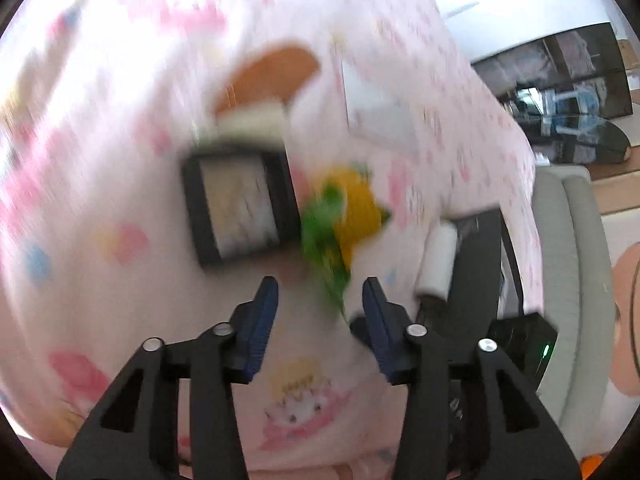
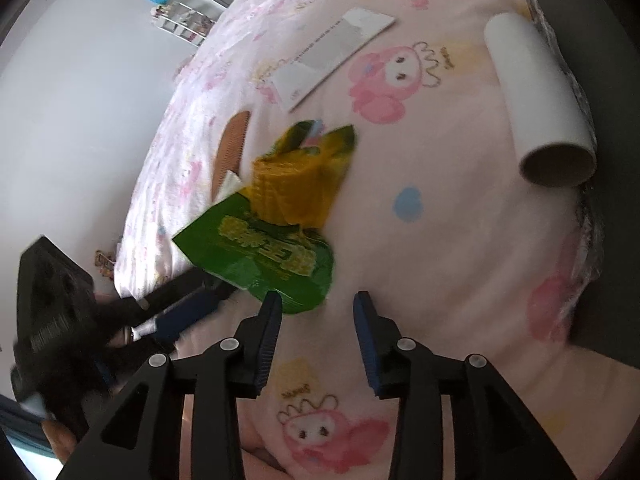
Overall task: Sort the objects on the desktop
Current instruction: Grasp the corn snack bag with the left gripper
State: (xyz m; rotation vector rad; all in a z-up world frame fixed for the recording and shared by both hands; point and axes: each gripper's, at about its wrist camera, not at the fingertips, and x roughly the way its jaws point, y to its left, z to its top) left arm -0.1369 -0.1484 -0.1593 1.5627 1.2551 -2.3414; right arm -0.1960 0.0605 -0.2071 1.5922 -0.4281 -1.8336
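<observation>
The green-and-yellow snack bag (image 2: 280, 216) lies mid-table (image 2: 460, 240), well clear of its edges, bare cloth around it. Right gripper (image 2: 316, 304) hovers just before the bag, fingers parted, empty. Left gripper (image 1: 320, 292) angles down beside it, fingers likewise apart.

Snack bag (image 2: 276, 248): green-yellow, crumpled, lying flat mid-cloth.
Paper roll (image 2: 540, 96): white, lying sideways.
Envelope (image 2: 332, 54): lying flat.

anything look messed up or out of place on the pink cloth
The green and yellow snack bag lies crumpled and folded over mid-cloth, one corner by the right tongs. The white roll lies tipped on its side near the cloth's edge. Nothing looks spilled.
</observation>
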